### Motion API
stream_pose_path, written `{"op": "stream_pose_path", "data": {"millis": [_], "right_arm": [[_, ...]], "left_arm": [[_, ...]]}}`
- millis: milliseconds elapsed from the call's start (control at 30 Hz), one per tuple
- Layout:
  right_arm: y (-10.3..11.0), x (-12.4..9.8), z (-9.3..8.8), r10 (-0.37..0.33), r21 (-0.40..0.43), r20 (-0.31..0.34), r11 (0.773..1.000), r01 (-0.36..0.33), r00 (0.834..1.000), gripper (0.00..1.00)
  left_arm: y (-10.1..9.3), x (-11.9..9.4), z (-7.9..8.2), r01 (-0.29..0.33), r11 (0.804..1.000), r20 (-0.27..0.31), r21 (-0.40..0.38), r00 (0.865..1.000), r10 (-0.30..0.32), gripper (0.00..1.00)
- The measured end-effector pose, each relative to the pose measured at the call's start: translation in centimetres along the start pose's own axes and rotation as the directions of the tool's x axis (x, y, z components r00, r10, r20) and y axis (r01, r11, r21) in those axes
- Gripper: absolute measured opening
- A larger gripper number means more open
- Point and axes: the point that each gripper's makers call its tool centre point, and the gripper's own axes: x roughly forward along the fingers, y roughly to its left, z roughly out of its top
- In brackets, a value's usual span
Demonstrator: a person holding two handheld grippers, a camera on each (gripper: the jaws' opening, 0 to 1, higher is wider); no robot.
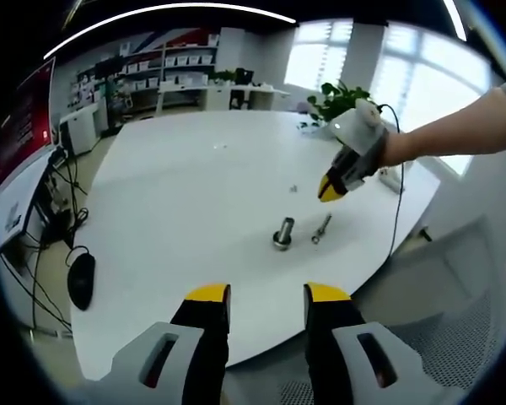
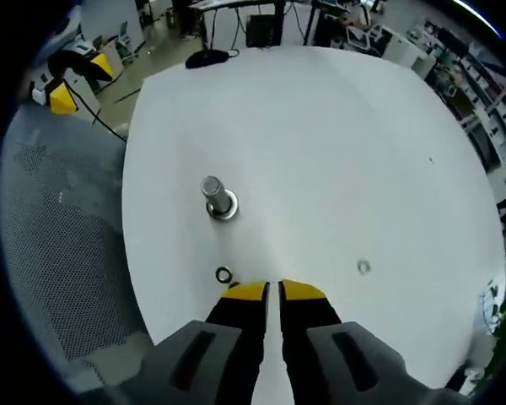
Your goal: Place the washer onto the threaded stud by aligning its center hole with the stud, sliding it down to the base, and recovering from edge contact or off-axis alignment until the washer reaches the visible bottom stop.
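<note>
In the left gripper view, the left gripper point(image 1: 266, 294) hangs above the near edge of a white bench point(image 1: 185, 186), its yellow-tipped jaws spread with a clear gap between them and nothing held. Farther out on the bench stands the threaded stud point(image 1: 283, 233), upright on its wider round base. Just to the right of it a bolt point(image 1: 321, 228) lies on its side, close to the stud but apart from it. A small ring-like item point(image 1: 293, 188) rests farther off on the bench surface; it is too small to tell what it is. The right gripper point(image 1: 331, 189) comes in from the right, held by a person's hand point(image 1: 396, 148), hovering above the bench past the bolt. A black computer mouse point(image 1: 81, 280) sits near the left edge of the bench, with cables trailing off the side. A potted plant point(image 1: 341, 99) stands at the far side.

In the right gripper view, the right gripper point(image 2: 271, 291) points down at the bench point(image 2: 337, 152) with its jaws nearly pressed together, only a narrow slit between the yellow tips, and nothing visibly pinched. The washer point(image 2: 224, 274) lies flat on the bench just left of the jaw tips, between them and the stud point(image 2: 217, 197), which stands upright farther out, apart from the washer. Another small ring point(image 2: 363, 267) lies to the right, well apart. The left gripper point(image 2: 66, 80) shows at the far left, beyond the bench edge.
</note>
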Motion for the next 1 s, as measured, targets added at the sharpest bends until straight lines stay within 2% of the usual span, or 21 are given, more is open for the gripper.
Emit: {"op": "stream_pose_path", "data": {"millis": [167, 367, 500, 633, 1000], "right_arm": [[-1.8, -0.2, -1.1, -0.036, 0.098, -0.015, 0.994, 0.038, 0.999, 0.09], [-3.2, -0.1, -3.3, -0.072, 0.133, -0.047, 0.988, 0.077, 0.996, 0.1], [-3.7, -0.4, -3.9, -0.097, 0.167, -0.054, 0.98, 0.105, 0.994, 0.12], [-4.4, -0.2, -3.8, -0.11, 0.217, -0.042, 0.969, 0.117, 0.993, 0.17], [-5.8, 1.8, -2.7, -0.101, 0.257, -0.038, 0.96, 0.107, 0.994, 0.18]], "left_arm": [[0.1, 0.0, 0.0, -0.001, 1.0, -0.001, 0.0, 1.0, 0.001, 0.33], [0.1, 0.0, -0.1, -0.004, 1.0, -0.003, -0.003, 1.0, 0.004, 0.33], [0.2, 0.0, -0.1, -0.006, 1.0, -0.004, -0.006, 1.0, 0.006, 0.33], [0.2, 0.0, -0.2, -0.008, 1.0, -0.008, -0.01, 1.0, 0.008, 0.32], [0.6, 0.1, -0.3, -0.023, 1.0, -0.015, -0.021, 1.0, 0.023, 0.32]]}}
